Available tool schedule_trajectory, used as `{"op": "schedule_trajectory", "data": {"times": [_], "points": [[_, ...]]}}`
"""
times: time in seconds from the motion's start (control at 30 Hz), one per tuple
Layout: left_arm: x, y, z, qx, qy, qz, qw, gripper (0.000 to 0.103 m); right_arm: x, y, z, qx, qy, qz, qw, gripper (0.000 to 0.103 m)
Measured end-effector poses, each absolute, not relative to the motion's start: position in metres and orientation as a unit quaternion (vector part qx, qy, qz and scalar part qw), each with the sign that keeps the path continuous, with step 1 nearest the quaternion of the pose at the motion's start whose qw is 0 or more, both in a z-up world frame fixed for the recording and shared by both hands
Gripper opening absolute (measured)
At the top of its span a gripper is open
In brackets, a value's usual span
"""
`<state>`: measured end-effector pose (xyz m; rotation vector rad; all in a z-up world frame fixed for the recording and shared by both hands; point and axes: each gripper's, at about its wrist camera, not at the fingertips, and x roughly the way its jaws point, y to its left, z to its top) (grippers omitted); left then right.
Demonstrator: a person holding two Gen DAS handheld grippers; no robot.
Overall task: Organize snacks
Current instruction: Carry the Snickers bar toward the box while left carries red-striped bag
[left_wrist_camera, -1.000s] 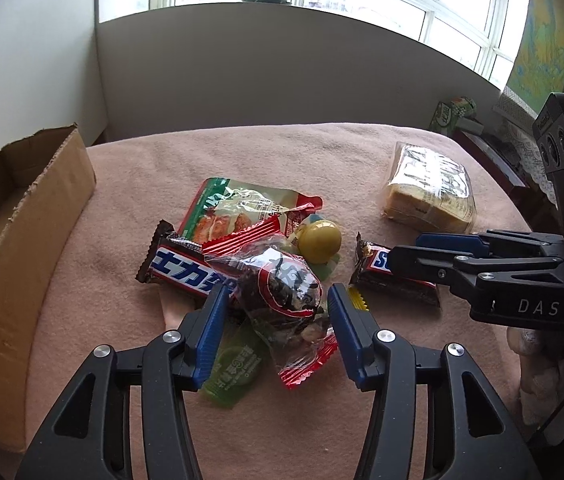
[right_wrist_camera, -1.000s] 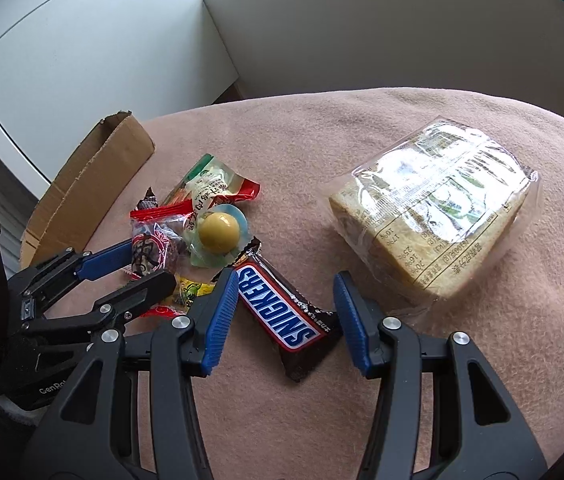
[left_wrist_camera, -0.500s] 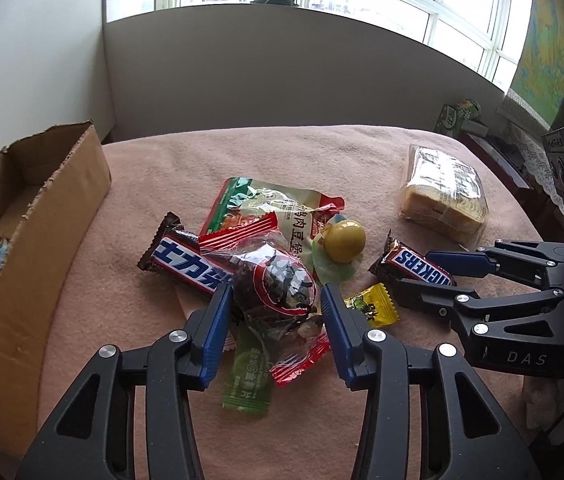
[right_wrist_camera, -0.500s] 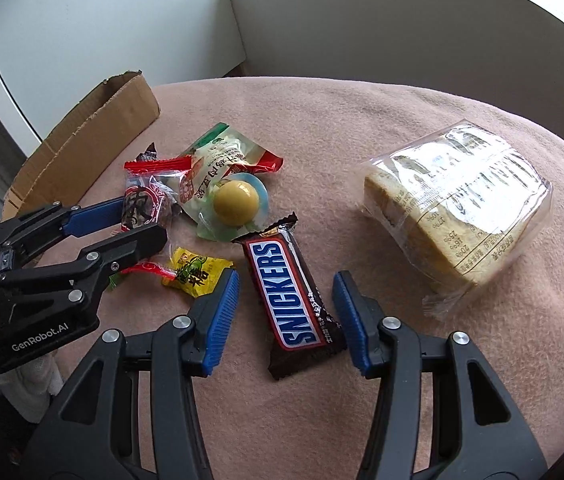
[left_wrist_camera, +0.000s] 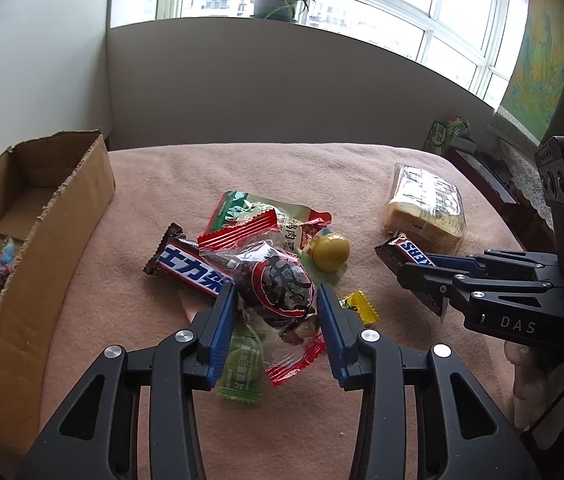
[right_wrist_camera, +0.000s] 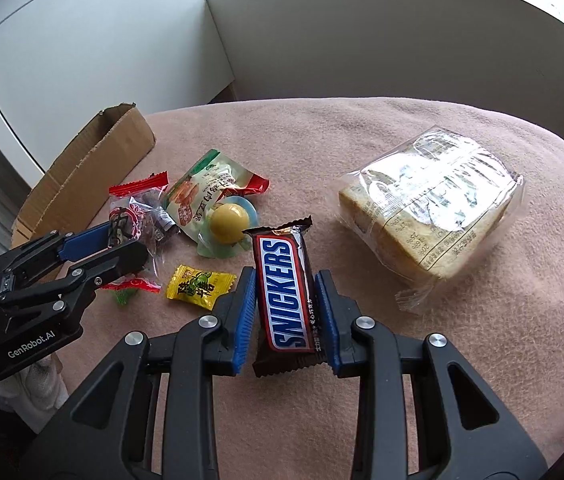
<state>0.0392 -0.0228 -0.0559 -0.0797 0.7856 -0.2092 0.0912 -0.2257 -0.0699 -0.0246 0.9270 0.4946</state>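
Fingers, left gripper (left_wrist_camera: 277, 300): blue pads pressed on both sides of the clear red-edged snack bag (left_wrist_camera: 274, 284), holding it at the near end of the snack pile.
Fingers, right gripper (right_wrist_camera: 285, 298): narrow, clamped on the Snickers bar (right_wrist_camera: 286, 294), label up, far end tilted off the cloth.
Pile under the bag: Chinese-label Snickers bar (left_wrist_camera: 186, 266) to its left, green-and-red pouch (left_wrist_camera: 270, 216) behind, yellow ball candy (left_wrist_camera: 331, 251) to the right, yellow candy (right_wrist_camera: 200, 286) and green candy (left_wrist_camera: 242, 372) near the pads.
Bread pack (right_wrist_camera: 433, 208): alone on the right, well apart from the pile, bare cloth around it.
Cardboard box (left_wrist_camera: 38, 240): open top, at the left edge of the pink cloth (left_wrist_camera: 242, 168); torn near wall; a strip of bare cloth lies between it and the pile.
Far edge: cloth ends against a grey wall (left_wrist_camera: 282, 80).
Hidden: green candy partly under the bag; box contents only partly seen, a few wrappers; box cut off by the frame in the left wrist view.
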Motion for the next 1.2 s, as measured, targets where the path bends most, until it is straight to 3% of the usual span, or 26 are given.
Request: {"op": "schedule_trajectory", "data": {"times": [0.73,1.2], "points": [[-0.010,0.076,-0.008,-0.079,0.289,-0.034,0.953,0.039,0.084,-0.125,0.008,0.019,0.353,0.283,0.892,0.031],[-0.038,0.169,-0.011,-0.115,0.269,0.050,0.955,0.039,0.084,-0.014,-0.002,-0.011,0.358,0.332,0.873,0.031]]}}
